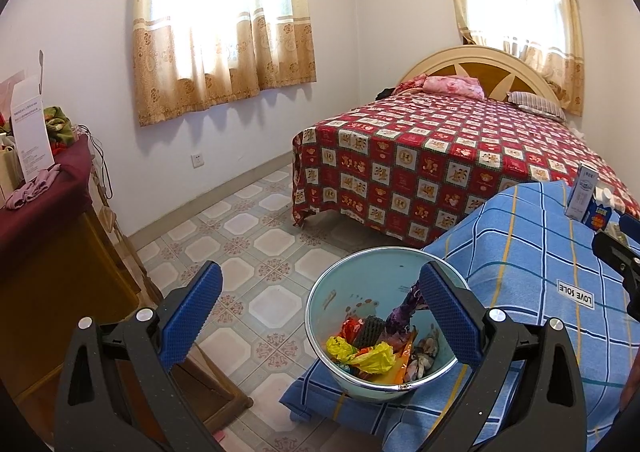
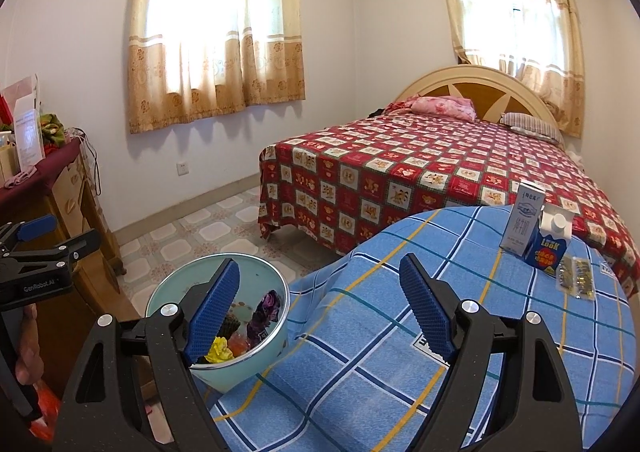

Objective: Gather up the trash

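Observation:
A pale green trash bucket [image 1: 320,312] stands at the left edge of a table under a blue checked cloth [image 1: 520,252]. It holds crumpled wrappers: a purple one [image 1: 400,312], a yellow one [image 1: 372,356] and others. My left gripper [image 1: 320,292] is open and empty above the bucket. My right gripper [image 2: 320,304] is open and empty over the cloth [image 2: 360,372], just right of the bucket [image 2: 256,276]. On the table's far right stand a white carton [image 2: 522,220] and a blue carton [image 2: 550,248], with small gold packets [image 2: 576,278] beside them.
A bed with a red patterned cover [image 1: 440,160] lies behind the table. A wooden cabinet [image 1: 52,260] with a dark red cloth and boxes stands at the left. Tiled floor [image 1: 240,232] runs between them. The other gripper shows at the left edge [image 2: 36,252].

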The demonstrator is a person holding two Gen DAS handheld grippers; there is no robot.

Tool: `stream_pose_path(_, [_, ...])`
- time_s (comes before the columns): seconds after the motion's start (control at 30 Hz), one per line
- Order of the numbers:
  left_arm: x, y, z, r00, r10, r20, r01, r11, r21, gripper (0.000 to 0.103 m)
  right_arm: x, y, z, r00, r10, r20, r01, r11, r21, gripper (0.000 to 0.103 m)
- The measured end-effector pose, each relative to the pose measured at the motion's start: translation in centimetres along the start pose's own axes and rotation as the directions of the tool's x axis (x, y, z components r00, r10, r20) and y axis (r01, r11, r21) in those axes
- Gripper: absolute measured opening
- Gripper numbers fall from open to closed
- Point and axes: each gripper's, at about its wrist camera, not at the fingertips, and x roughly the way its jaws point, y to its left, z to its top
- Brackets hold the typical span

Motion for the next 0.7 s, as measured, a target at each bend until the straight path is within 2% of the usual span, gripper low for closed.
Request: stream_pose_path(0.7, [0.49, 0.01, -0.13, 1.0, 0.022, -0.004, -0.022, 1.0, 0.008, 0.097, -0.05, 0.11, -0.03, 1.0, -0.002, 0.003, 0.002, 1.0, -0.007, 0.083])
